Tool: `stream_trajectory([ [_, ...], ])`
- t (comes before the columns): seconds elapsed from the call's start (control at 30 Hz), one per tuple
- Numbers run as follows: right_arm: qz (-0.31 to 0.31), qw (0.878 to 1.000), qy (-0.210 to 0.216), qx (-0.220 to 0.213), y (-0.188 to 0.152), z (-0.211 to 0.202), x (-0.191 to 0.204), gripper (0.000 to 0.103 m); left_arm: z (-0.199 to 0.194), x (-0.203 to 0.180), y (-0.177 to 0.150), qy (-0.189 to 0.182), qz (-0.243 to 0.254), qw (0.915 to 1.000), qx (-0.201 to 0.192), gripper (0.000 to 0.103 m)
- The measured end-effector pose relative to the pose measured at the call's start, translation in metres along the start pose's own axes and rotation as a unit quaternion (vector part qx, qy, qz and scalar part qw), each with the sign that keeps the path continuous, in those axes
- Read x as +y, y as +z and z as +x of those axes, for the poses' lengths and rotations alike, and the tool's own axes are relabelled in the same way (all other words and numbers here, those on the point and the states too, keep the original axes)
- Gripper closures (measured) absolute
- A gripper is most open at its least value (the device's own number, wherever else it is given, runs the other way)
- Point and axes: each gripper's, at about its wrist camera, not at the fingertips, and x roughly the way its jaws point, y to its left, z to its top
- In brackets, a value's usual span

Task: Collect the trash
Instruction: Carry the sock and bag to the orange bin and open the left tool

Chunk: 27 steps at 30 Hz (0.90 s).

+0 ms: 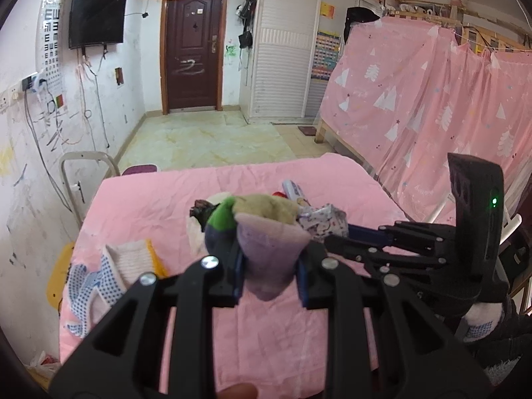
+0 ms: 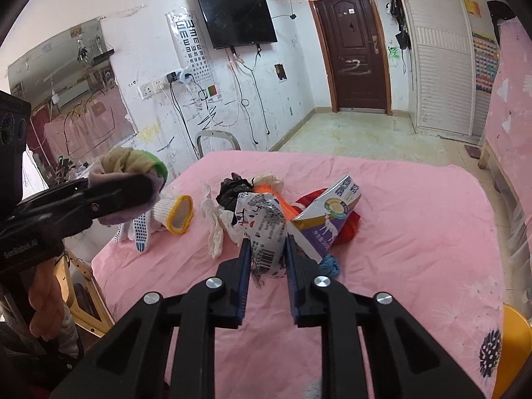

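Observation:
My left gripper [image 1: 270,262] is shut on a rolled bundle of soft cloth [image 1: 266,232], purple, beige and green, held above the pink sheet [image 1: 149,212]. In the right wrist view the bundle [image 2: 129,163] and the left gripper [image 2: 146,189] hang at the left edge. My right gripper [image 2: 267,249] is shut on a crumpled white printed wrapper [image 2: 264,222] at the near side of a trash pile. In the left wrist view that wrapper [image 1: 324,221] sits at the tips of the right gripper [image 1: 347,231], just right of the bundle.
The pile holds a purple-and-white milk carton [image 2: 332,212], a black bag [image 2: 232,189], something orange [image 2: 269,194], red cloth [image 2: 350,224], blue knit [image 2: 331,264] and white tissue [image 2: 214,229]. Dotted gloves [image 2: 139,231] and a yellow-cuffed sock [image 2: 179,212] lie left. A yellow stool [image 2: 512,342] stands right.

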Motion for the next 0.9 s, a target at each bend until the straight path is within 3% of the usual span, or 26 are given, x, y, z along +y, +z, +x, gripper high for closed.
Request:
stream_trajectory([
  [0.53, 0.053, 0.993, -0.079, -0.074, -0.022, -0.090, -0.069, 0.093, 0.022, -0.069, 0.016, -0.035, 0.052, 0.9980, 0.011, 0.080],
  [0.9, 0.094, 0.977, -0.170, -0.092, -0.059, -0.148, -0.133, 0.093, 0.056, -0.127, 0.025, -0.084, 0.074, 0.9930, 0.037, 0.080],
])
